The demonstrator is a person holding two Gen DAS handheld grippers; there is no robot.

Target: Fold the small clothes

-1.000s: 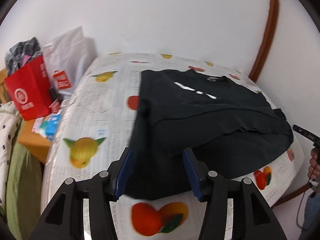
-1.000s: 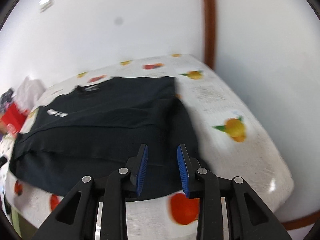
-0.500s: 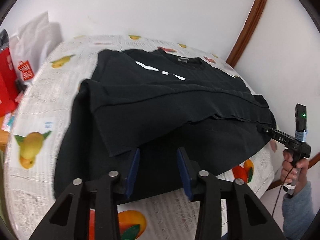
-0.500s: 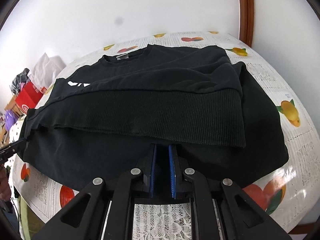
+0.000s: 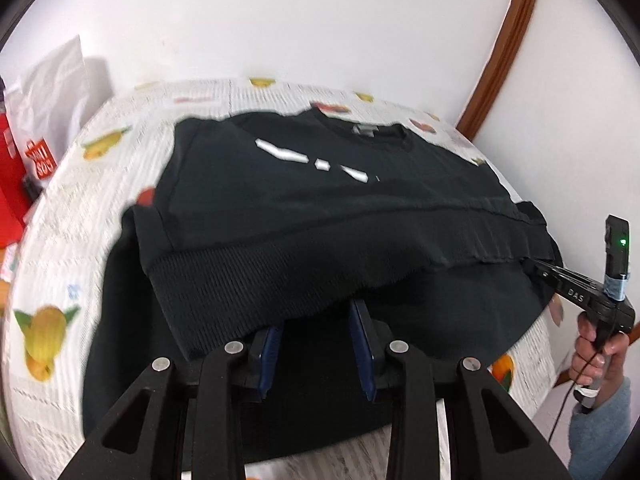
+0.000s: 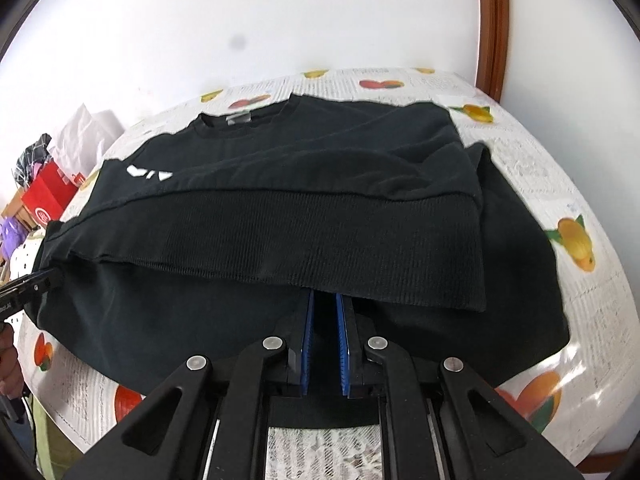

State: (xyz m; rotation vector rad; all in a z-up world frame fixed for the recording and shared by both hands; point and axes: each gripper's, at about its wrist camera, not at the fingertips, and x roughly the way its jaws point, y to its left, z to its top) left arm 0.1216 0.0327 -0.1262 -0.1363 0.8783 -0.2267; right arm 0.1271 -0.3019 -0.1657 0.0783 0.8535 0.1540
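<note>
Black sweatshirt (image 6: 280,240) lies on the table (image 6: 560,208), hem folded up. Left gripper (image 5: 318,322) is wide, fingertips under the hem. Right gripper (image 6: 325,316) is narrow, gap visible, tips under the hem.

Both fisheye views looked forward from low at the near edge of the surface (image 5: 60,216), toward the white wall behind it. The left wrist camera sat close over the black sweatshirt (image 5: 320,216), its own left hand-held gripper (image 5: 316,344) filling the bottom of the frame, and caught the right hand-held gripper (image 5: 532,266) at the right edge. The right wrist camera sat equally close, with the right hand-held gripper (image 6: 324,340) at the bottom centre. Both views shared the sweatshirt (image 6: 280,216), the fruit-patterned cloth and the red bag (image 6: 46,200) at the left.
</note>
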